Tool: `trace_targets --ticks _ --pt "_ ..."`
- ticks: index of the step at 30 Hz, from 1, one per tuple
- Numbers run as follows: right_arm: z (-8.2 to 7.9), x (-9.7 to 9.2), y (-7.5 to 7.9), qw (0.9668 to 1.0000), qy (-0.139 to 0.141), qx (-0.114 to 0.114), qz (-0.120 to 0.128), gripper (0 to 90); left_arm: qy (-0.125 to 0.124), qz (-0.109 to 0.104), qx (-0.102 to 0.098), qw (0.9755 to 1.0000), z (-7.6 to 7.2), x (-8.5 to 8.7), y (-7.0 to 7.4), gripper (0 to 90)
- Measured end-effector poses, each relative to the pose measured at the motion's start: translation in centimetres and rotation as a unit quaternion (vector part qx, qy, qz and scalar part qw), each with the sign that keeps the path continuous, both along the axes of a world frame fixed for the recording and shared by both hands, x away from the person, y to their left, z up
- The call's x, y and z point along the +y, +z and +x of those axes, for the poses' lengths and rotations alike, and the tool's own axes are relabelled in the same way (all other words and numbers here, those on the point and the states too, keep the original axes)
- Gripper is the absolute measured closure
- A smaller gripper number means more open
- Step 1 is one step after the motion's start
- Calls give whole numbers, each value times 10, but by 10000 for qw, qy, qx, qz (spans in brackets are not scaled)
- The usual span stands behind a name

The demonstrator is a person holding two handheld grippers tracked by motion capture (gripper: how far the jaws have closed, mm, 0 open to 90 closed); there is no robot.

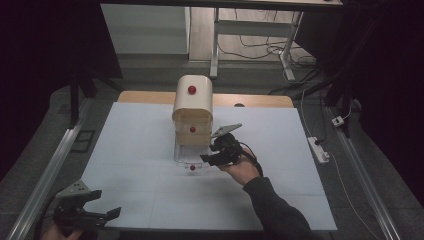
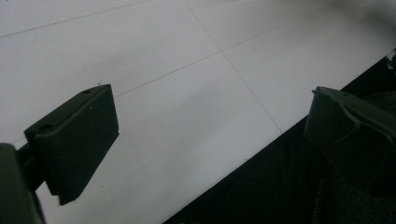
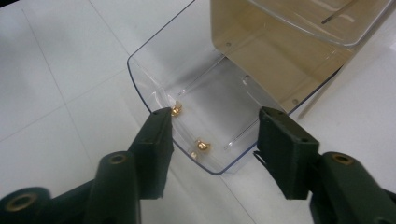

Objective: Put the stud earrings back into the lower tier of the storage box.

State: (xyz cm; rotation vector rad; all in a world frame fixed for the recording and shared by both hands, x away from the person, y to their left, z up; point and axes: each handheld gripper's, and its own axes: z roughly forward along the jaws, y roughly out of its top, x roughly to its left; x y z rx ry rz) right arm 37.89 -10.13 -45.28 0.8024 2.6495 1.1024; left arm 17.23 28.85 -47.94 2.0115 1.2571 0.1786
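A cream drawer cabinet (image 1: pixel 192 102) with red knobs stands at the middle of the white table. Its clear bottom drawer (image 1: pixel 189 152) is pulled out toward me, with a red knob (image 1: pixel 192 168) on its front. My right gripper (image 1: pixel 206 159) hovers at the drawer's front right corner. In the right gripper view the gripper (image 3: pixel 215 116) is open, its pads apart over the drawer's (image 3: pixel 196 88) curved front wall and touching nothing. Two brass fittings (image 3: pixel 201 145) sit inside that wall. My left gripper (image 1: pixel 107 201) rests at the table's near left corner, open (image 2: pixel 210 116) and empty.
The white table sheet (image 1: pixel 150 185) ends at a dark floor on all sides, and its near edge (image 2: pixel 261 144) runs below the left jaws. A power strip (image 1: pixel 318 150) with cables lies on the floor at the right. Desk legs (image 1: pixel 215 50) stand behind the table.
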Motion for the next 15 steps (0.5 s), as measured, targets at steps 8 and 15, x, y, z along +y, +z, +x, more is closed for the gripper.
trace_targets --ticks 8,15 --pt "-2 -3 0 10000 22 -21 -45 292 4 -6 15 10000 0 0 0 25" --pt "-3 -6 -1 9999 -46 38 -104 145 10 -20 32 10000 0 1 0 25"
